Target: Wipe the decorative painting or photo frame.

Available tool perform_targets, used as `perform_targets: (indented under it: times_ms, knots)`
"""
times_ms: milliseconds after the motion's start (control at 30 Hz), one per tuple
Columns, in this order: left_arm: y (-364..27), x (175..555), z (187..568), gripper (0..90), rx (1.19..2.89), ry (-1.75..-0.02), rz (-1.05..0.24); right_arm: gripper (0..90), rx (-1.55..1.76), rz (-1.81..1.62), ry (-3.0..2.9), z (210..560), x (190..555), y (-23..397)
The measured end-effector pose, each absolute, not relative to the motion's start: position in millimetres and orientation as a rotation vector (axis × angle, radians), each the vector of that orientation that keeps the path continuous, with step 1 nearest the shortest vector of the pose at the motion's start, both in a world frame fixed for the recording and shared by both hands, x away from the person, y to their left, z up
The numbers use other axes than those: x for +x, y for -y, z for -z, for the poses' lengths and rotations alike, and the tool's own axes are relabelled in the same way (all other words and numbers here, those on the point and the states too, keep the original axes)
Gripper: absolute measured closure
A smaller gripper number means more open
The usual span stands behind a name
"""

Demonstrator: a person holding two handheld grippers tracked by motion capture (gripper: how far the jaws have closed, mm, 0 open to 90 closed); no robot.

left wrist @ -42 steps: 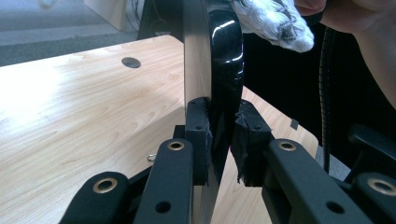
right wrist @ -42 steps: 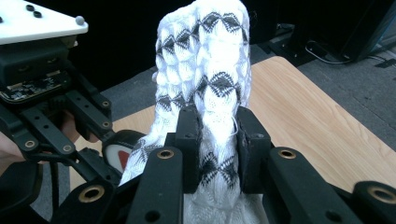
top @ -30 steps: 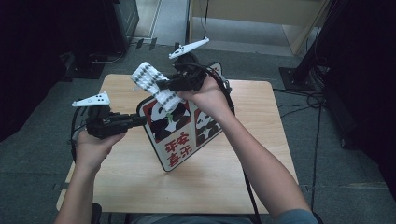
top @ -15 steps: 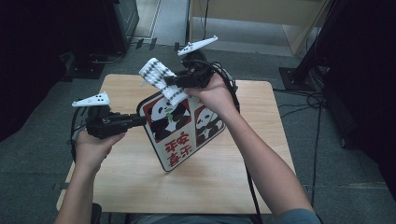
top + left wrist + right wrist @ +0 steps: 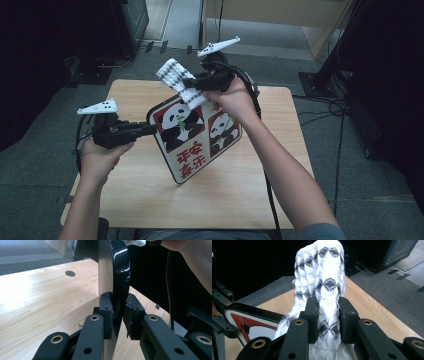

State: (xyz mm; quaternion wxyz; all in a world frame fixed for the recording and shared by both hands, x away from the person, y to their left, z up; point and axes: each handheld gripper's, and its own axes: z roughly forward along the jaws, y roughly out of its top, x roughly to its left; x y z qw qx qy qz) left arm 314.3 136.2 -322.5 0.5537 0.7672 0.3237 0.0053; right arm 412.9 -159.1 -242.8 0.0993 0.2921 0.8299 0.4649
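My left gripper [image 5: 150, 129] is clamped on the left edge of the panda plate [image 5: 197, 137]; in the left gripper view the pads [image 5: 106, 312] press both faces of the plate's edge [image 5: 117, 277], jaws nearly closed with only the plate's thickness between them

The plate stands tilted on its lower corner over the middle of the tabletop [image 5: 240, 195], printed face toward me: two pandas on red panels, red characters beneath, black rim. It leans back toward the far edge of the tabletop

My right gripper [image 5: 187, 82] is closed on a white cloth [image 5: 180, 82] with a grey diamond pattern. In the right gripper view the cloth [image 5: 323, 277] bunches up between the pads [image 5: 312, 315] and rises above them, and more of it hangs below the jaws. The jaws sit narrow, squeezing the fabric

The cloth is at the plate's upper edge, above the far half of the tabletop; its lower end lies against the top of the printed face near the left panda. In the right gripper view the plate's rim [image 5: 252, 310] shows at lower left, just beside the hanging cloth

Tabletop is light wood, with a round cable hole [image 5: 70, 273] in it
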Motion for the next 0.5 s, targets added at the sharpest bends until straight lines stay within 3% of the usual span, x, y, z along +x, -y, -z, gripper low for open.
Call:
perform_targets:
  times_ms: [500]
  knots:
    - [-136.7, 314.7, 323.0, 78.4, 1.814, -0.761, -0.010, 72.6, 0.896, -1.393, -2.413, 245.4, 420.9, 174.7]
